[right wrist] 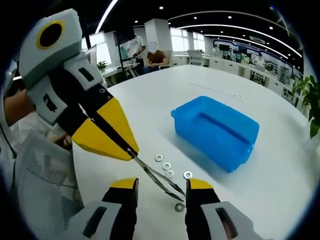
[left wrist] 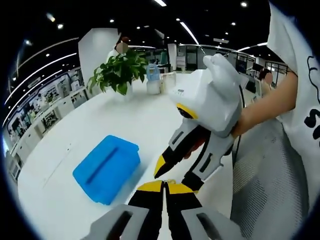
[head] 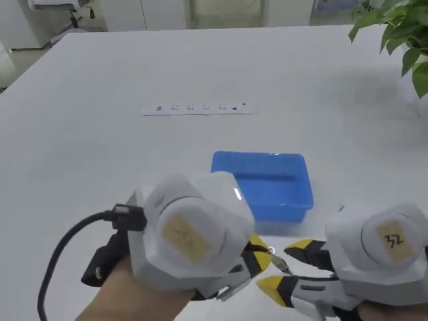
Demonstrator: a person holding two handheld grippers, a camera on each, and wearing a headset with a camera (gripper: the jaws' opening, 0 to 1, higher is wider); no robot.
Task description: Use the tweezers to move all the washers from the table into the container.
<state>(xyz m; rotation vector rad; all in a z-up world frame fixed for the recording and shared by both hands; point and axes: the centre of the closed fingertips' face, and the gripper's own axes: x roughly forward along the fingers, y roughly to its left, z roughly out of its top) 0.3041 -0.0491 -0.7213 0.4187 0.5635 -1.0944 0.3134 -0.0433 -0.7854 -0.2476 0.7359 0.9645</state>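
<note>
Thin silver tweezers stick out of my left gripper, whose yellow jaws are shut on them. Their tips rest on the white table among several small washers, one of which lies nearer. My right gripper stands open, one jaw on either side of the tweezers' tips without touching them. In the head view the left gripper and the right gripper face each other just in front of the blue container. The left gripper view has its own jaws pressed together, with the container to the left.
A white power strip lies on the table beyond the container. A potted plant stands at the far right edge. The left gripper's black cable trails off to the left. People sit at a distant desk.
</note>
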